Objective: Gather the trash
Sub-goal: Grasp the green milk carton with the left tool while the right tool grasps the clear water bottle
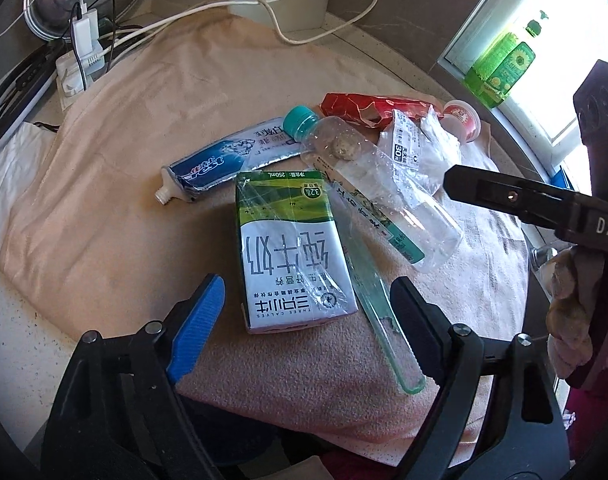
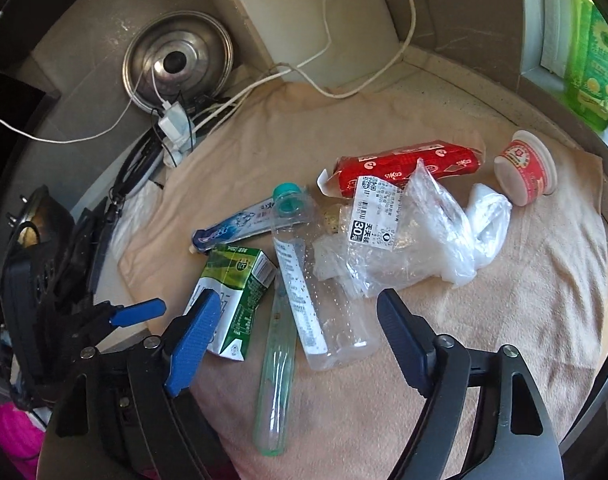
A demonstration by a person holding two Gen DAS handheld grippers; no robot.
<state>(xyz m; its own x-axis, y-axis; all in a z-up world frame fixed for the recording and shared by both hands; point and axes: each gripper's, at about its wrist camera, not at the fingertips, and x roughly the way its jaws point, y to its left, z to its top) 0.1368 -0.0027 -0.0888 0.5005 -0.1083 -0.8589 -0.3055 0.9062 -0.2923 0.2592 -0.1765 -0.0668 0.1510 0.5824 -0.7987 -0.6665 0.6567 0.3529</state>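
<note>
Left wrist view: the left gripper (image 1: 304, 312) is seen open above a milk carton (image 1: 294, 252), which lies flat on a beige towel (image 1: 104, 200) between the blue pad and the black pad without being touched by either. Just right of the carton a green plastic tube (image 1: 379, 312) runs alongside the black pad, and a clear plastic bottle (image 1: 379, 196) with a teal cap lies tilted across the heap. A toothpaste tube (image 1: 220, 164) is seen behind the carton, with a red wrapper (image 1: 355, 110), crumpled plastic bags (image 1: 427, 152) and a small red cup (image 1: 461, 120) farther back.

In the right wrist view, the right gripper (image 2: 292, 340) is likewise open, nothing being pressed by its pads; the bottle's base and the green tube lie between its fingers, and the carton's lower part is hidden behind the blue pad. The bottle's label is too crumpled to be read. The bench (image 1: 12, 344) is largely covered by the towel. A steel lid (image 2: 178, 62) and white cables (image 2: 264, 80) are partly cut off at the rear.
</note>
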